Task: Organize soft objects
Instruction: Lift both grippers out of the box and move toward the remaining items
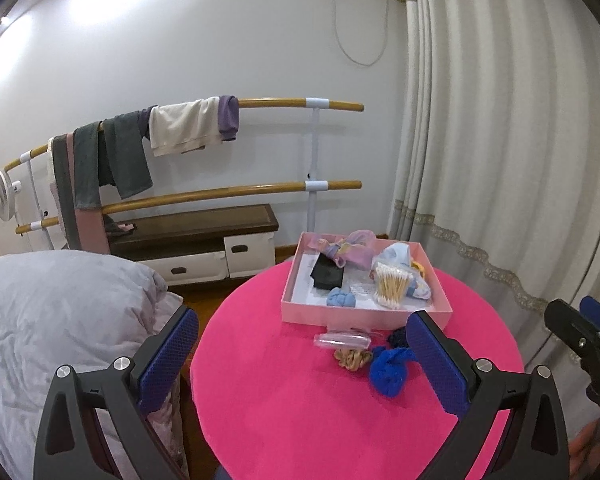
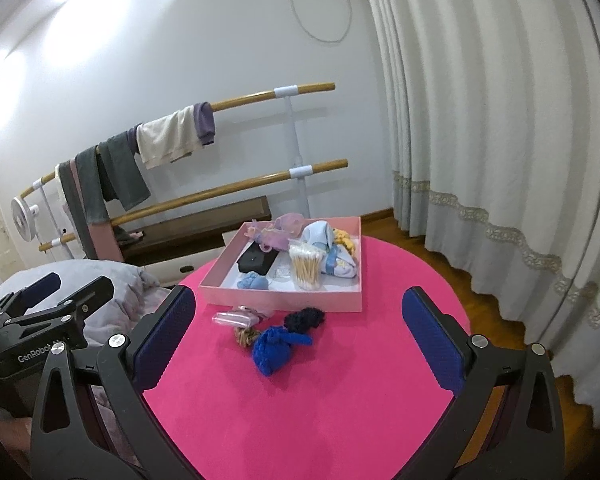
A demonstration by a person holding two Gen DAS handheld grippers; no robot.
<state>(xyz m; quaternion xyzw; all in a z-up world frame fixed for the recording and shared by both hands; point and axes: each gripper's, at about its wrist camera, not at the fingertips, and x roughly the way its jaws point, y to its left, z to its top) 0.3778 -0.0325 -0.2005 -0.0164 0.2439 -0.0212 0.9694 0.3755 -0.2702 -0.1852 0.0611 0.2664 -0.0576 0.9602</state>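
Observation:
A pink box [image 1: 364, 314] [image 2: 280, 300] sits at the far side of a round pink table [image 1: 300, 400] [image 2: 320, 400]. It holds soft items, a black pouch [image 2: 258, 262] and a pack of cotton swabs [image 1: 394, 286] [image 2: 308, 266]. In front of the box lie a blue knitted ball [image 1: 390, 372] [image 2: 274, 350], a dark scrunchie [image 2: 304, 317], a tan scrunchie [image 1: 352, 358] [image 2: 246, 336] and a clear pouch [image 1: 342, 340] [image 2: 236, 317]. My left gripper [image 1: 304, 356] is open and empty above the table's near left. My right gripper [image 2: 300, 336] is open and empty, facing the loose items.
A grey duvet [image 1: 60, 320] lies on a bed left of the table. Clothes hang on a wooden rail rack [image 1: 180, 132] by the wall, over a low bench. Curtains [image 2: 500, 140] hang to the right. A small fan [image 1: 2, 196] is at far left.

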